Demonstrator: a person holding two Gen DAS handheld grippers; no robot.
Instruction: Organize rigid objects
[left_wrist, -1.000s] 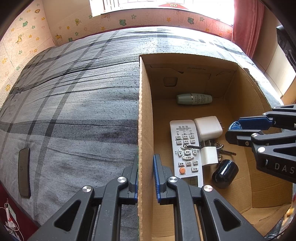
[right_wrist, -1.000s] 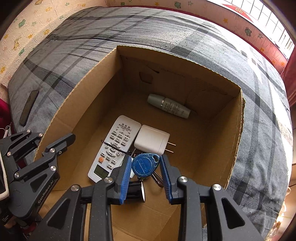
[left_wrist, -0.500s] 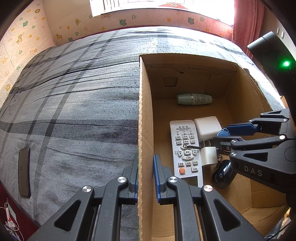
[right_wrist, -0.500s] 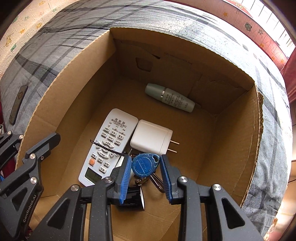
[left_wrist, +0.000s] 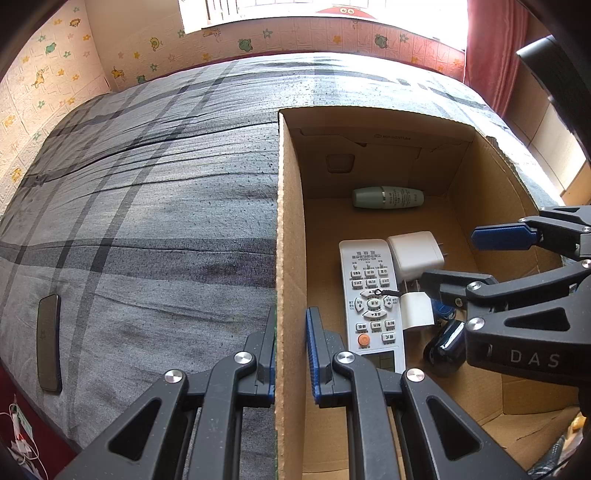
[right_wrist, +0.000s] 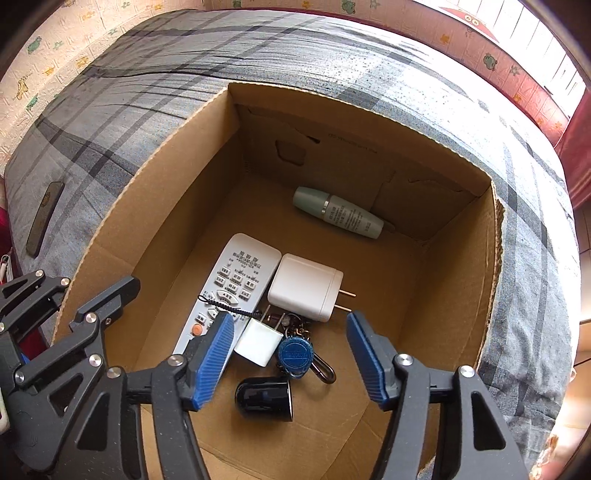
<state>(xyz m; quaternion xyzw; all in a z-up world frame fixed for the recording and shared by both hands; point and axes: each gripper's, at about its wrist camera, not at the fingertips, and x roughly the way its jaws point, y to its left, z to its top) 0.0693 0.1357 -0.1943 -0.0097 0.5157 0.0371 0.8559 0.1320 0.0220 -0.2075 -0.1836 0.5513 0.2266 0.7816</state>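
Observation:
An open cardboard box (right_wrist: 166, 177) sits on the bed. On its floor lie a white remote (right_wrist: 236, 280), a large white charger (right_wrist: 304, 286), a small white plug (right_wrist: 258, 341), a green bottle (right_wrist: 338, 216), a black cup (right_wrist: 264, 393) and a blue key fob (right_wrist: 295, 352) with keys. My right gripper (right_wrist: 290, 325) hangs over the fob with its jaws opening; the fob lies loose on the floor below them. My left gripper (left_wrist: 291, 332) is shut on the box's left wall (left_wrist: 288, 221).
A dark phone (left_wrist: 48, 341) lies on the grey plaid bedspread (left_wrist: 147, 203) far left of the box. Patterned walls and a window stand behind the bed, with a red curtain (left_wrist: 495, 55) at the right. Cables hang at the lower left.
My right gripper sank deeper into the box, then spread its jaws and let go of the blue key fob, which now lies beside the small plug. The left gripper has kept still.

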